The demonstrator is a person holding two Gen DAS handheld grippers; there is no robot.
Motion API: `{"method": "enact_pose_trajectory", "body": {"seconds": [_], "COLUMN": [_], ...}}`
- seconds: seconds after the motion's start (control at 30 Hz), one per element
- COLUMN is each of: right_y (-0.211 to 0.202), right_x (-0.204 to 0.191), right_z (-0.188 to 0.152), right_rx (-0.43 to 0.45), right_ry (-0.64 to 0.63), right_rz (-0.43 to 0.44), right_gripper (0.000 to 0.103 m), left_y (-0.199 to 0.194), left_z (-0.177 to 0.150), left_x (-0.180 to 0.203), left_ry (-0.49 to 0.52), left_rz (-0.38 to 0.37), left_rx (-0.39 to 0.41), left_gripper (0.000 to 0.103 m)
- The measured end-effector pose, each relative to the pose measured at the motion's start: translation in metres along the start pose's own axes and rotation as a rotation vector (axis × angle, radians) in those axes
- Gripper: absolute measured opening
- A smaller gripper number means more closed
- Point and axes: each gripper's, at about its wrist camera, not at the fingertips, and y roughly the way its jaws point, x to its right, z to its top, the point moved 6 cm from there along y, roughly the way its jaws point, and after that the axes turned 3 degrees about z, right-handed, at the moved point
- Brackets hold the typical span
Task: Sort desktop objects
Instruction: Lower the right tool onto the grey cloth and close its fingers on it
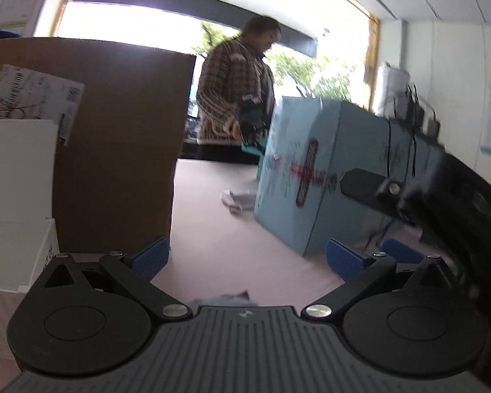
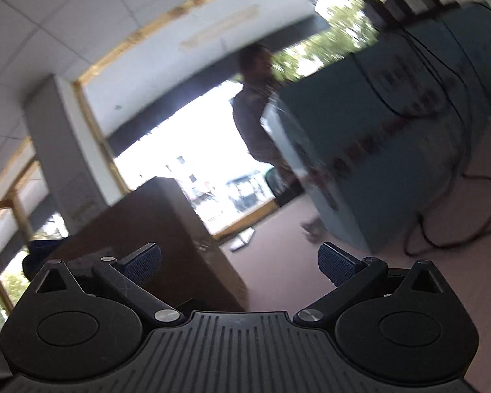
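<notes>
My left gripper is open above the pinkish table, with nothing between its blue pads. Just under its base lies a small grey-blue scrap. A crumpled white item rests farther ahead, against a light blue box marked with a red cross. The right wrist view is tilted and blurred. There my right gripper is open and empty, held above the table. The white item and a flat pale piece lie ahead of it.
A tall cardboard box and a white box stand on the left. Black housing of another gripper juts in from the right. A black cable loops beside the blue box. A person in a patterned sweater stands behind the table.
</notes>
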Motion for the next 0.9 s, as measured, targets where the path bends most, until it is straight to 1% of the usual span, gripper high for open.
{"method": "enact_pose_trajectory", "body": {"seconds": [0.1,0.2,0.27,0.33,0.37,0.4,0.47,0.53,0.57,0.67,0.73,0.77,0.8,0.87,0.9], "right_y": [0.006,0.012,0.016,0.022,0.026,0.028,0.032,0.035,0.037,0.040,0.040,0.040,0.042,0.045,0.045], "right_x": [0.004,0.002,0.002,0.003,0.005,0.008,0.013,0.019,0.022,0.027,0.028,0.028,0.029,0.028,0.026], "right_z": [-0.009,-0.016,-0.022,-0.029,-0.033,-0.036,-0.042,-0.048,-0.050,-0.054,-0.056,-0.058,-0.061,-0.069,-0.072], "right_rx": [-0.044,-0.085,-0.126,-0.203,-0.251,-0.286,-0.339,-0.384,-0.404,-0.438,-0.457,-0.468,-0.486,-0.531,-0.548], "right_ry": [-0.023,-0.057,-0.074,-0.075,-0.050,-0.005,0.101,0.184,0.219,0.324,0.337,0.336,0.332,0.324,0.311], "right_rz": [-0.050,-0.058,-0.058,-0.022,0.008,0.035,0.089,0.116,0.130,0.168,0.156,0.142,0.127,0.108,0.106], "right_gripper": [0.103,0.103,0.103,0.103,0.103,0.103,0.103,0.099,0.096,0.093,0.091,0.087,0.079,0.074,0.073], "left_y": [0.004,0.008,0.011,0.015,0.018,0.020,0.021,0.020,0.019,0.017,0.014,0.011,0.009,0.005,0.004], "left_z": [-0.010,-0.016,-0.018,-0.019,-0.021,-0.022,-0.022,-0.020,-0.019,-0.016,-0.014,-0.013,-0.011,-0.007,-0.005], "left_x": [-0.010,-0.021,-0.028,-0.035,-0.038,-0.040,-0.043,-0.046,-0.047,-0.050,-0.051,-0.053,-0.055,-0.060,-0.063], "left_ry": [0.030,0.040,0.023,-0.014,-0.035,-0.051,-0.070,-0.070,-0.073,-0.102,-0.102,-0.096,-0.090,-0.107,-0.125], "left_rz": [-0.007,-0.016,-0.007,-0.007,-0.018,-0.032,-0.043,-0.017,-0.012,-0.021,0.010,0.040,0.066,0.076,0.072], "left_rx": [-0.029,-0.056,-0.077,-0.117,-0.146,-0.174,-0.203,-0.201,-0.201,-0.223,-0.213,-0.198,-0.180,-0.159,-0.160], "left_gripper": [0.103,0.103,0.103,0.103,0.103,0.103,0.103,0.103,0.101,0.100,0.100,0.100,0.100,0.101,0.101]}}
